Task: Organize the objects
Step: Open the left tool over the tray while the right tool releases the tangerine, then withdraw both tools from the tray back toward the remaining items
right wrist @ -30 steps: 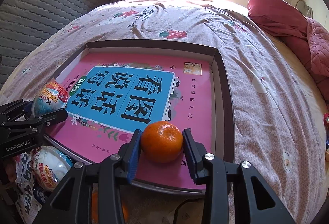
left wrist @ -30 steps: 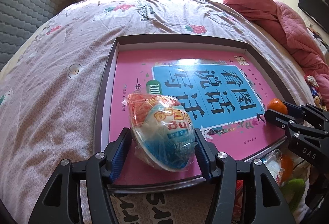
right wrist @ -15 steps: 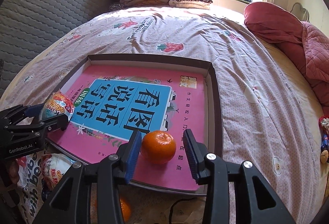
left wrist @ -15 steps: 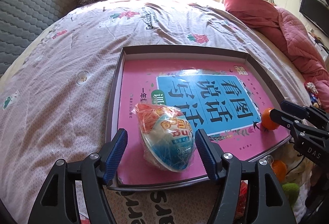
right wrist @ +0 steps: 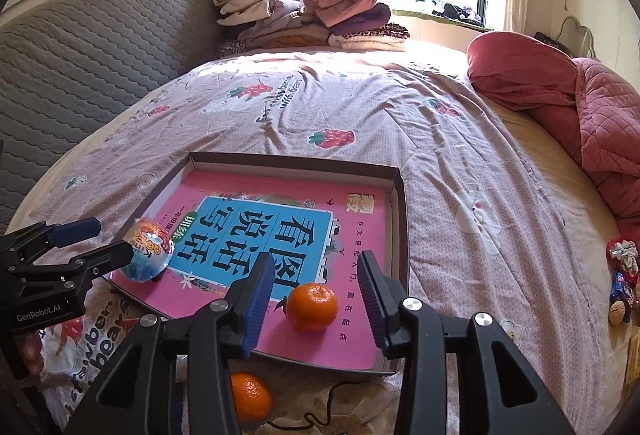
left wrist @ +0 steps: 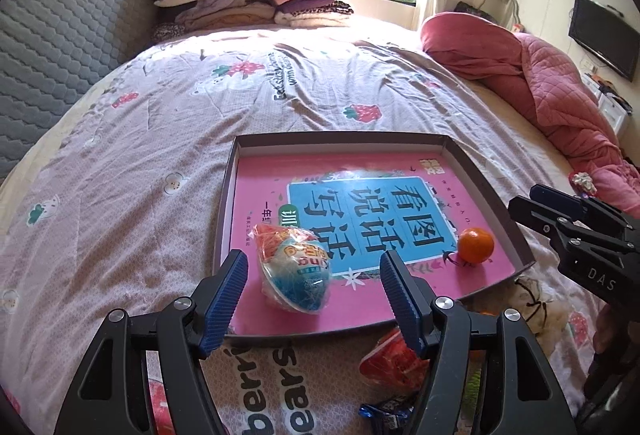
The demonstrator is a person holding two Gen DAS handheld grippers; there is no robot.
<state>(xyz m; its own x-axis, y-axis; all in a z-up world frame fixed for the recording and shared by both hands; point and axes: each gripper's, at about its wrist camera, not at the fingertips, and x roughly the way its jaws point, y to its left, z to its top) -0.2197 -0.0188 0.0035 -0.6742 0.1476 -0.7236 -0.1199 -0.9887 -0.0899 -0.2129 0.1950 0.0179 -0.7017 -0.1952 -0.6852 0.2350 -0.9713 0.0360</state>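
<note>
A shallow box with a pink book cover inside lies on the bed. A wrapped snack bowl rests at its near left; it also shows in the right wrist view. A tangerine sits at the box's near right, and it also shows in the left wrist view. My left gripper is open, raised just behind the snack. My right gripper is open, its fingers apart on either side of the tangerine without touching it.
A second tangerine and a red snack packet lie in front of the box by a printed bag. Folded clothes are stacked at the bed's far end. A red quilt lies at right.
Both grippers opened, let go of the snack bowl and the tangerine in the box, and pulled back and up.
</note>
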